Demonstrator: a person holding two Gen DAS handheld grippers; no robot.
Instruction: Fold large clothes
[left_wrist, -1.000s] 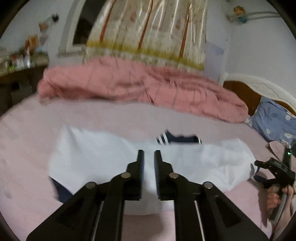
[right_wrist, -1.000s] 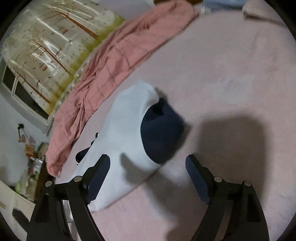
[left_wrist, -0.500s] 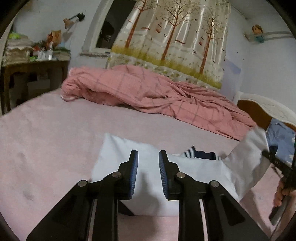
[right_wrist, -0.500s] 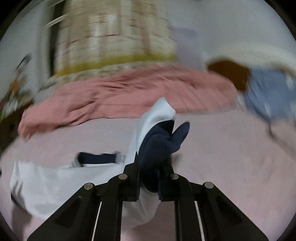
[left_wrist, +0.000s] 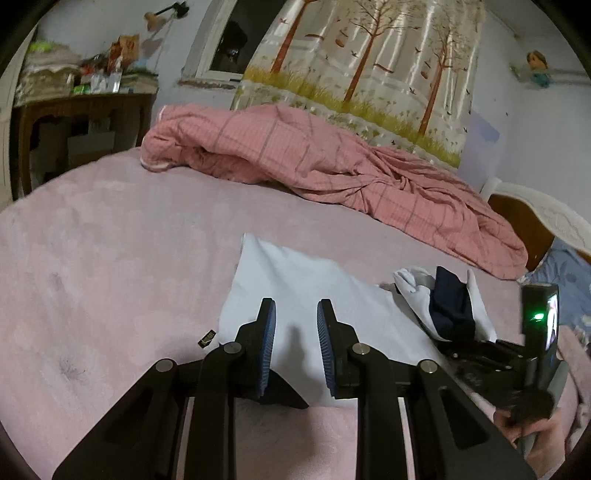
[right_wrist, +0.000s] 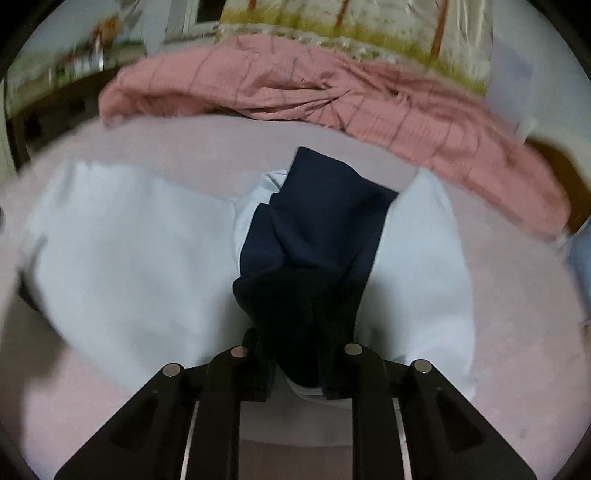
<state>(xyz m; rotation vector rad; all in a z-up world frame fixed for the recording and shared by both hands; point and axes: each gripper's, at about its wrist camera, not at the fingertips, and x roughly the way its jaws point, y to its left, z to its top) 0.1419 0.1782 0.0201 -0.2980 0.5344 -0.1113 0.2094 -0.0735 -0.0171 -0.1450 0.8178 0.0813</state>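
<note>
A white shirt (left_wrist: 295, 273) lies spread on the pink bed (left_wrist: 110, 258). My left gripper (left_wrist: 296, 306) hovers low over its near edge. Its jaws are opening, with nothing between the blue pads (left_wrist: 269, 332). A dark corner of cloth (left_wrist: 284, 397) pokes out beneath it. In the right wrist view my right gripper (right_wrist: 295, 354) is shut on the shirt's navy sleeve (right_wrist: 317, 229). The sleeve, with its white shoulder part (right_wrist: 424, 258), is lifted and drawn over the shirt's body (right_wrist: 129, 240). Those jaws are easing open with the sleeve still pinched. The left wrist view shows that gripper (left_wrist: 480, 350) and the raised sleeve (left_wrist: 448, 306) at the right.
A crumpled pink checked quilt (left_wrist: 314, 162) lies along the far side of the bed. A wooden table (left_wrist: 81, 107) with clutter stands at the left. The headboard (left_wrist: 517, 214) and a blue flowered pillow (left_wrist: 569, 273) are at the right. A small dark tag (left_wrist: 207, 338) lies beside the shirt.
My right gripper closed on the navy sleeve, rolled upright and carried it leftward over the shirt. My left gripper shifted along the shirt's near edge and its jaws widened a little.
</note>
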